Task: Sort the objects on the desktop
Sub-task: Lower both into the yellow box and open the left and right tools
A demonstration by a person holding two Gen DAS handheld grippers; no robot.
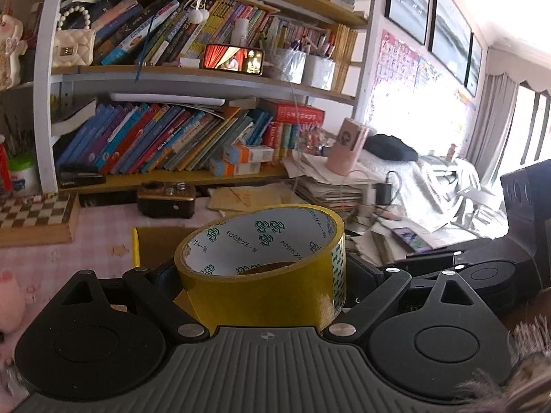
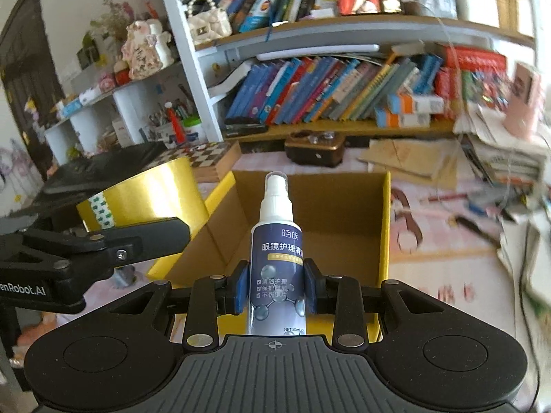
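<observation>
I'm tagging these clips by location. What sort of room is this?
Most likely a home study corner or a child's bedroom desk: crammed bookshelves rise behind a desk with a pink checked cover, pen pots stand on the upper shelf, and a rumpled bed lies alongside.

Your left gripper's fingertips [image 1: 165,275] are hidden behind the tape [image 1: 272,272], which also covers most of the box [image 1: 155,241]. In the right wrist view, papers [image 2: 509,158] at the right blur; the bottle [image 2: 277,261] base is hidden.
</observation>
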